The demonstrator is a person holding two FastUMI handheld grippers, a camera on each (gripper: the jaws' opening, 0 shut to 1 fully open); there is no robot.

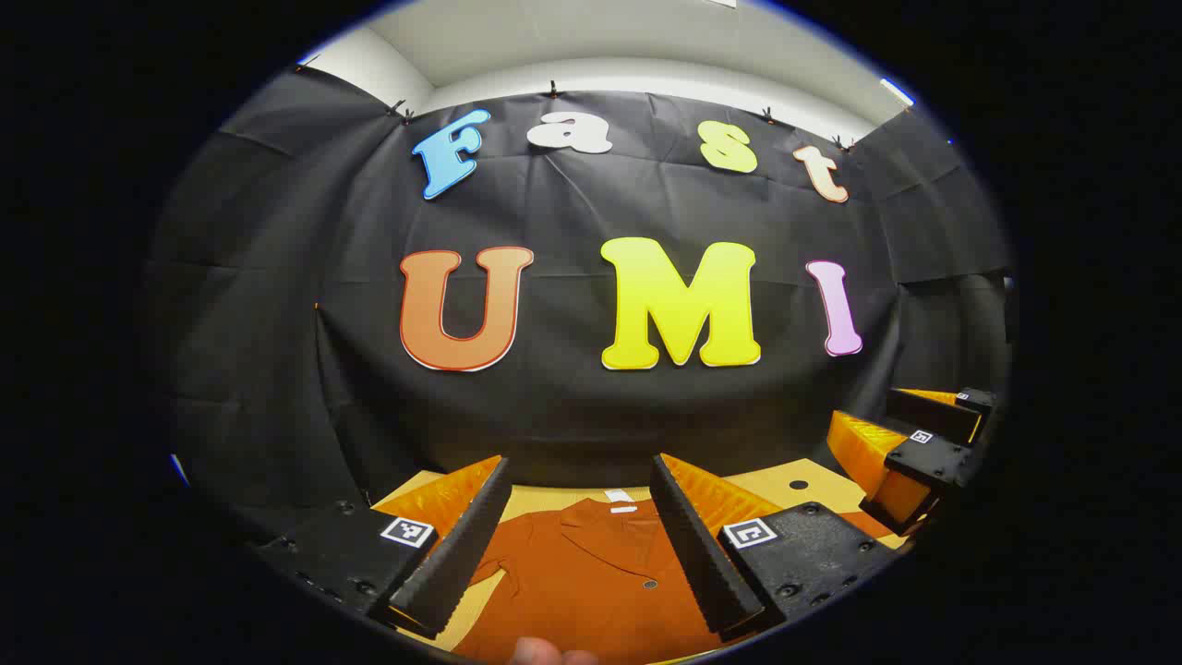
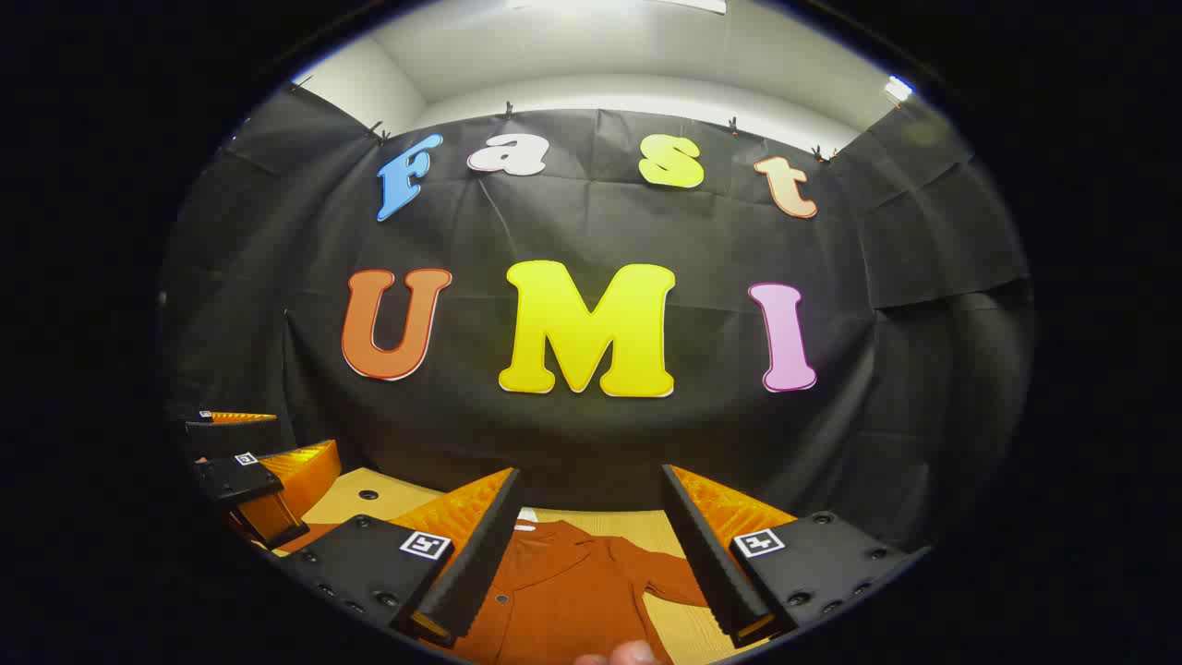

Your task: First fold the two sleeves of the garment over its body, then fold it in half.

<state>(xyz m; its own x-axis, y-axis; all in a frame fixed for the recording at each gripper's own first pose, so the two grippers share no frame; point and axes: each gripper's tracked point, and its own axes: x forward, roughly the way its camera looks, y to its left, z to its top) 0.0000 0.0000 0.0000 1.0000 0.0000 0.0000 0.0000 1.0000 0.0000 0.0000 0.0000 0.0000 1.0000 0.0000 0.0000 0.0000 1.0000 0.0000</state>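
In the left gripper view, the left gripper (image 1: 580,536) hovers with jaws apart above the garment (image 1: 591,577), spread on the desk (image 1: 785,480). In the right gripper view, the right gripper (image 2: 591,545) is likewise open and holds nothing; a sleeve (image 2: 660,574) lies outward, so folding looks not yet begun.

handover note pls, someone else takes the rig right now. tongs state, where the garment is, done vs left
Left tongs: open, holding nothing, hovering above the garment.
Right tongs: open, holding nothing, also above the garment, on its other side.
Garment: rust-orange button-front shirt lying flat on the wooden table, collar toward the booth wall. In the right gripper view one sleeve still lies spread out to the side.
Done: nothing folded that I can see.
Left: fold both sleeves over the body, then fold it in half.
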